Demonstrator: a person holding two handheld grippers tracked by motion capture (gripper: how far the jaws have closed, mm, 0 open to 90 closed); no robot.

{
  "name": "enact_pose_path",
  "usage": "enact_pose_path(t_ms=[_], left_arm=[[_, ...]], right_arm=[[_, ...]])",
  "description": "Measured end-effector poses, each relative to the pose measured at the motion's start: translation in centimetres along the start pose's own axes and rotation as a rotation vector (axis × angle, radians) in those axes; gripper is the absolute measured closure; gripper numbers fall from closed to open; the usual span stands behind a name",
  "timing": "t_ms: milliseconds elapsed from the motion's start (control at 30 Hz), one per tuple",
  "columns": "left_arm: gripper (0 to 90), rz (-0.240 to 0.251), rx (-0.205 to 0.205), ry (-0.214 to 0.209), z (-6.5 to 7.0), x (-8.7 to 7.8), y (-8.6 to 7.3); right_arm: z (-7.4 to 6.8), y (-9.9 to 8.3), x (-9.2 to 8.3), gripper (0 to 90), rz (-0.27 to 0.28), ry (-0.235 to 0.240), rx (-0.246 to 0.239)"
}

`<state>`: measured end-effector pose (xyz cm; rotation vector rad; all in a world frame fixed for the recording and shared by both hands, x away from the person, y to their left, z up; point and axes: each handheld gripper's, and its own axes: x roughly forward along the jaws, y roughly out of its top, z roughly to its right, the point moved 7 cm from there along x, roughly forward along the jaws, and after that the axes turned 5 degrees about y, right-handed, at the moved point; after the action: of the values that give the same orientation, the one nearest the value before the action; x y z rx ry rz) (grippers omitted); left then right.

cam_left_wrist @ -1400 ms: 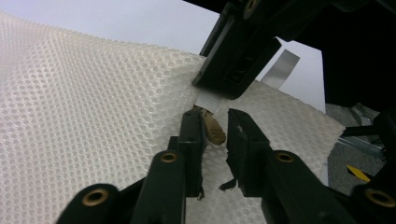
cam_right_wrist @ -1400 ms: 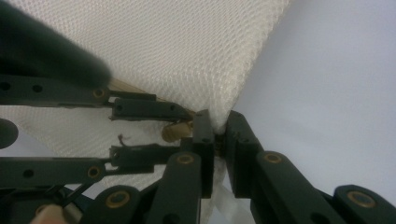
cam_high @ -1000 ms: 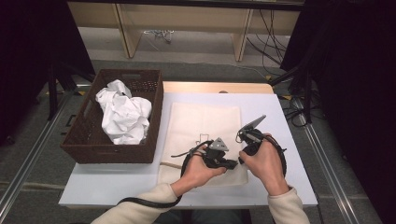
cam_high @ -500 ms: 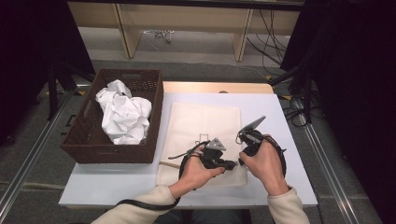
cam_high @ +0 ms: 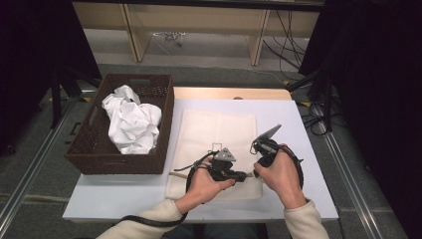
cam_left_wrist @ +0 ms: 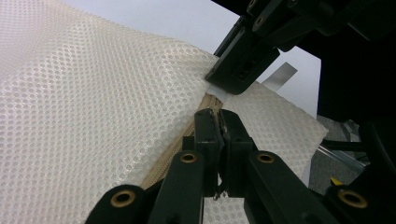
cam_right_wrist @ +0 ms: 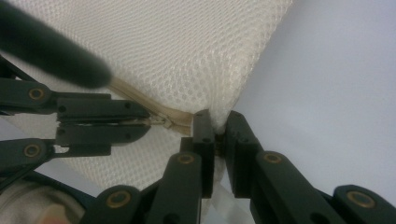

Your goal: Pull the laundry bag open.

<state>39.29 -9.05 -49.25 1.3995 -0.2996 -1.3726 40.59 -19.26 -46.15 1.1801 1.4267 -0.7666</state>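
A cream mesh bag [cam_high: 219, 130] lies flat on the white table [cam_high: 298, 130], with a tan zipper [cam_right_wrist: 135, 92] along its near edge. My left gripper [cam_left_wrist: 218, 117] is shut on the zipper pull [cam_right_wrist: 161, 121], close to the bag's near right corner. Just beyond it, my right gripper [cam_right_wrist: 216, 125] is shut on the bag's corner [cam_right_wrist: 223, 109]. In the high view the left gripper [cam_high: 244, 175] and the right gripper [cam_high: 255, 171] nearly touch tip to tip at the bag's front right edge.
A dark wicker basket [cam_high: 164, 119] stands at the table's left and holds crumpled white cloth [cam_high: 132, 124]. Bare table lies right of the bag and along the front edge. Cables and a shelf frame sit on the floor beyond.
My left gripper has edged slightly to the left along the bag's near edge. The right gripper has held its place on the corner.
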Motion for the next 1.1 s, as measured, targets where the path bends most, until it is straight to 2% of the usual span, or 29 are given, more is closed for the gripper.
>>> enact_pose_path(t_ms=[67, 100, 133, 233, 267, 367, 400, 533, 567, 633, 667, 733, 767, 867, 900, 933, 1033, 1100], left_arm=[[86.8, -0.009, 0.000, 0.013, -0.1, -0.2, -0.1], [86.8, -0.011, 0.007, 0.015, -0.2, -0.3, -0.1], [86.8, -0.006, 0.020, 0.008, -0.2, -0.3, 0.0], [86.8, -0.009, 0.023, 0.011, -0.2, -0.4, -0.1], [86.8, -0.012, 0.014, 0.008, -0.2, -0.5, -0.1], [86.8, -0.011, 0.009, 0.011, -0.2, -0.6, -0.1], [86.8, -0.010, 0.016, 0.015, -0.3, -0.6, -0.1], [86.8, -0.009, 0.021, 0.013, -0.3, -0.9, -0.1], [86.8, -0.014, 0.007, 0.015, -0.3, -0.9, -0.1], [86.8, -0.014, 0.025, 0.020, -0.4, -1.1, -0.1], [86.8, -0.014, 0.025, 0.020, -0.4, -1.1, -0.1], [86.8, -0.009, 0.027, 0.015, -0.5, -1.1, -0.1], [86.8, -0.018, 0.010, 0.028, -0.5, -1.3, -0.2], [86.8, -0.016, 0.007, 0.030, -0.6, -1.4, -0.2], [86.8, -0.014, 0.001, 0.024, -0.6, -1.4, -0.2], [86.8, -0.022, 0.004, 0.036, -0.8, -1.6, -0.3], [86.8, -0.018, -0.007, 0.029, -0.7, -1.7, -0.3], [86.8, -0.017, 0.001, 0.027, -0.8, -1.8, -0.3]], right_arm=[[0.0, 0.0, 0.0, 84.7, 0.007, -0.006, -0.001], [0.0, 0.0, 0.0, 84.7, -0.001, 0.039, -0.011], [0.0, 0.0, 0.0, 84.7, 0.000, 0.036, -0.008], [0.1, 0.1, 0.1, 84.7, 0.001, 0.039, -0.017], [0.1, 0.0, 0.1, 84.7, -0.003, 0.000, -0.006], [0.0, 0.0, 0.1, 84.7, -0.001, -0.001, -0.004], [0.0, 0.0, 0.1, 84.7, -0.002, 0.031, -0.011], [0.0, 0.1, 0.2, 84.7, -0.003, 0.025, -0.011], [0.0, 0.1, 0.3, 84.7, 0.002, 0.029, -0.011], [-0.1, 0.0, 0.2, 84.7, 0.005, -0.003, 0.009], [0.1, 0.0, 0.2, 84.7, 0.002, -0.008, -0.011], [0.1, 0.0, 0.2, 84.7, -0.002, -0.002, -0.009], [0.0, 0.1, 0.3, 84.7, 0.006, -0.003, 0.009], [0.0, 0.1, 0.3, 84.6, 0.008, -0.001, 0.005], [0.0, 0.1, 0.3, 84.6, 0.002, 0.038, -0.012], [0.2, 0.2, 0.4, 84.6, 0.010, 0.029, -0.037], [0.0, 0.1, 0.3, 84.6, -0.009, 0.030, -0.016], [0.0, 0.1, 0.3, 84.7, -0.008, 0.029, -0.015]])
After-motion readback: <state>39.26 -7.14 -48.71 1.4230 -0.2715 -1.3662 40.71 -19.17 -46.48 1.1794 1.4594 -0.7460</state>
